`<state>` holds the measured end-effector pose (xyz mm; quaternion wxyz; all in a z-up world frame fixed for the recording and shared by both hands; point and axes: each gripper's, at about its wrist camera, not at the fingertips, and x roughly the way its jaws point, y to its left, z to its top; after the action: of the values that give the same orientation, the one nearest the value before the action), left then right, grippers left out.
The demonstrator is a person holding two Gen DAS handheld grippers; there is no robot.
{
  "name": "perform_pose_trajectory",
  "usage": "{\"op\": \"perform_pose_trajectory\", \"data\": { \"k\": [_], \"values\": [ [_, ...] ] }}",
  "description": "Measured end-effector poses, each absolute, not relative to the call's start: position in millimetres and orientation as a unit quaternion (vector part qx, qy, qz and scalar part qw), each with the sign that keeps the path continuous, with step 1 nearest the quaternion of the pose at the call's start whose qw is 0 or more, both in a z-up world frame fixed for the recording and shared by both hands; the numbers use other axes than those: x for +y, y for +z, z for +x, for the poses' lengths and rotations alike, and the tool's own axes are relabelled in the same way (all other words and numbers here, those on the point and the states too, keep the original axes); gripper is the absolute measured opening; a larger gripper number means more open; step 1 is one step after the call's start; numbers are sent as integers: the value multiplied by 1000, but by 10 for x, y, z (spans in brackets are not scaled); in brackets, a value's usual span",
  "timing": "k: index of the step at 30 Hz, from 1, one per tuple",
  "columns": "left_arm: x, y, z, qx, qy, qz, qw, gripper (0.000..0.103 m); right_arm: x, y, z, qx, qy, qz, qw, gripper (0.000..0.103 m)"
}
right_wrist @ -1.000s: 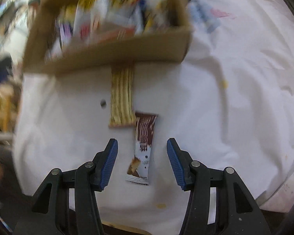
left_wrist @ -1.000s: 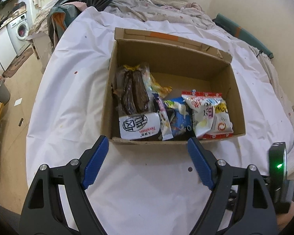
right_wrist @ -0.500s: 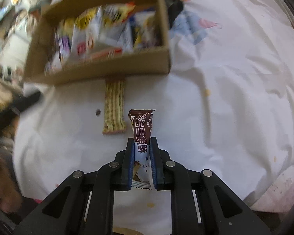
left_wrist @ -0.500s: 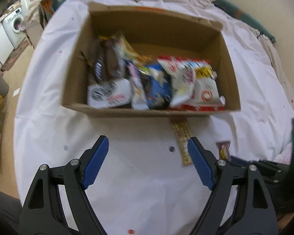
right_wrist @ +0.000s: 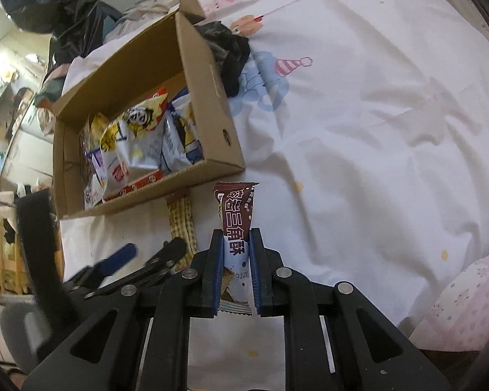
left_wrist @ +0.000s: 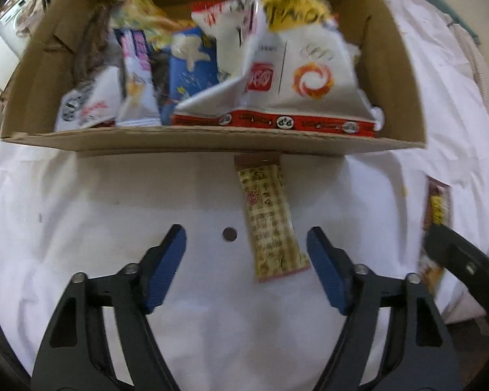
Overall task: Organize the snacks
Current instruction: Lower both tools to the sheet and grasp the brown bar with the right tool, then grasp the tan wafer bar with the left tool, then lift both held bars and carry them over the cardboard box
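A cardboard box (left_wrist: 212, 141) holds several snack packs, among them a large white and red bag (left_wrist: 296, 78); it also shows in the right wrist view (right_wrist: 208, 104). A long tan checked bar (left_wrist: 270, 218) lies on the white sheet, one end at the box's front wall. My left gripper (left_wrist: 246, 270) is open, low over the sheet, the bar's near end between its fingers. My right gripper (right_wrist: 236, 273) is shut on a brown and white chocolate wafer pack (right_wrist: 238, 215), lifted off the sheet; the pack also shows in the left wrist view (left_wrist: 437, 208). The tan bar (right_wrist: 181, 221) lies left of it.
The white sheet (right_wrist: 375, 130) has cartoon prints. A dark cloth (right_wrist: 231, 55) lies at the box's far right side. A small dark spot (left_wrist: 229, 234) marks the sheet. A pink pillow (right_wrist: 466, 299) lies at right. Room clutter is at left.
My right gripper closed on the chocolate wafer pack and lifted it. My left gripper moved down and closer to the box, now straddling the tan bar's near end.
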<state>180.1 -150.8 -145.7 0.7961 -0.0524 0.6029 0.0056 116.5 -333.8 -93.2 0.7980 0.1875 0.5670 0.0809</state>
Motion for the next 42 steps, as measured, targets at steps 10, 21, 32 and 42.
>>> {"op": "perform_pose_trajectory", "data": {
  "k": [10,21,32,42],
  "values": [
    [-1594,-1596,1953,625,-12,-31,780,22,-3318,-953,1219,569,83,192,796,16],
    [-1177,-1489,1804,629,16,-35,776,22,-3076,-1006,1243,581,103,168,790,16],
    [-496,-1189,1590,618,45,-44,783,22,-2828,-1042,1239,592,130,150,781,16],
    [-191,-531,1212,560,56,-52,825,22,-2628,-858,1157,566,182,153,789,16]
  ]
}}
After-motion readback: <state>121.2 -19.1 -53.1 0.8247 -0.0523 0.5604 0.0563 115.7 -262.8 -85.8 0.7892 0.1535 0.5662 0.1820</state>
